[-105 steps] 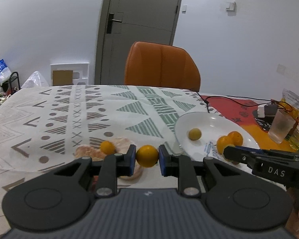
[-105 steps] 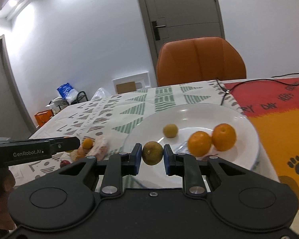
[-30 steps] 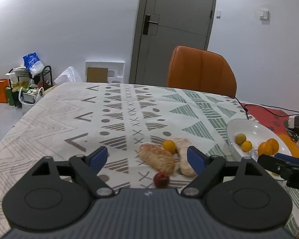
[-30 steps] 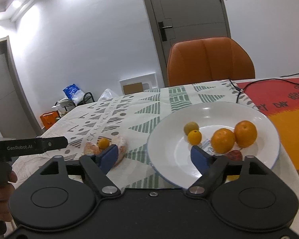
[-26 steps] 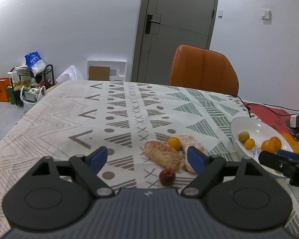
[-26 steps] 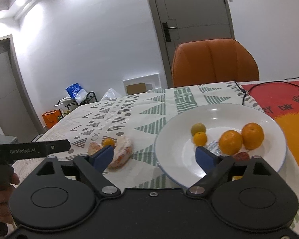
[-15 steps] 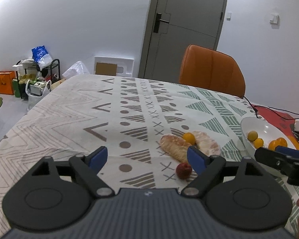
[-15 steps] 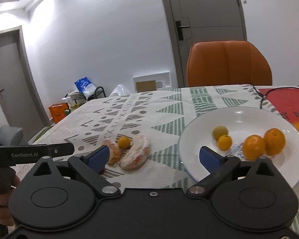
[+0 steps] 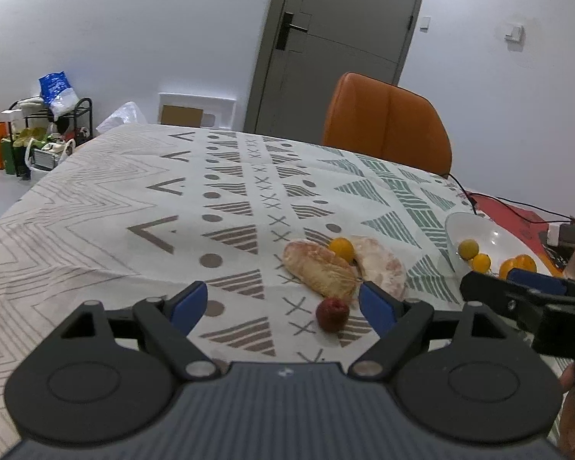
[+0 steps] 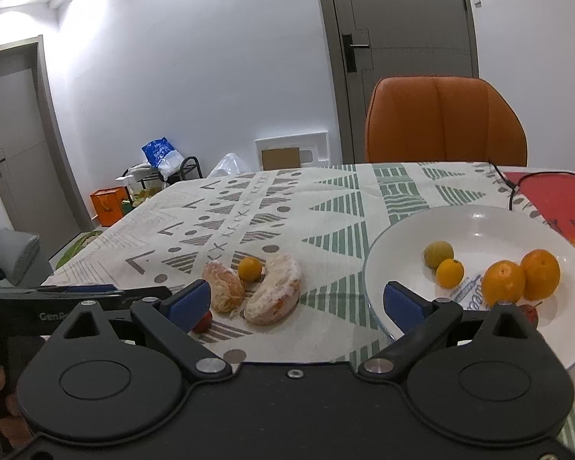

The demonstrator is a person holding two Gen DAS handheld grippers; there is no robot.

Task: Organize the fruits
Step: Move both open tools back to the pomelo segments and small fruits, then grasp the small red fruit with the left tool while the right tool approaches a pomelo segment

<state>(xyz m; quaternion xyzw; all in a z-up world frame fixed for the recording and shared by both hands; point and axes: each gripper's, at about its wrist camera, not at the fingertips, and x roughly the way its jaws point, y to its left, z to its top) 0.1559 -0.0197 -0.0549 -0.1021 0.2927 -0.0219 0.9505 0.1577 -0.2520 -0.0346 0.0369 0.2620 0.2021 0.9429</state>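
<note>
Grippers, left (image 9: 278, 308) and right (image 10: 301, 303), are both hovering with jaws spread, holding nothing; oranges (image 10: 521, 280) are sitting in the plate (image 10: 398, 237), peeled segments (image 9: 320, 268) lying on the worktop (image 9: 96, 211).

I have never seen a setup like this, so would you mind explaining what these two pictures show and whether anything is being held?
There is no robot here: a person holds a hand-operated claw in each hand, and a wide-angle camera on each looks forward along its fingers.

One picture is from the left claw, the other from the right claw. The black shape with blue pads low in each picture is that claw itself. Both are open and hold nothing.

On the patterned tablecloth lie two peeled citrus pieces with a small orange fruit between them and a small red fruit nearby. To the right, a white plate holds four yellow-orange fruits and a second red one. An orange chair stands behind the table.
</note>
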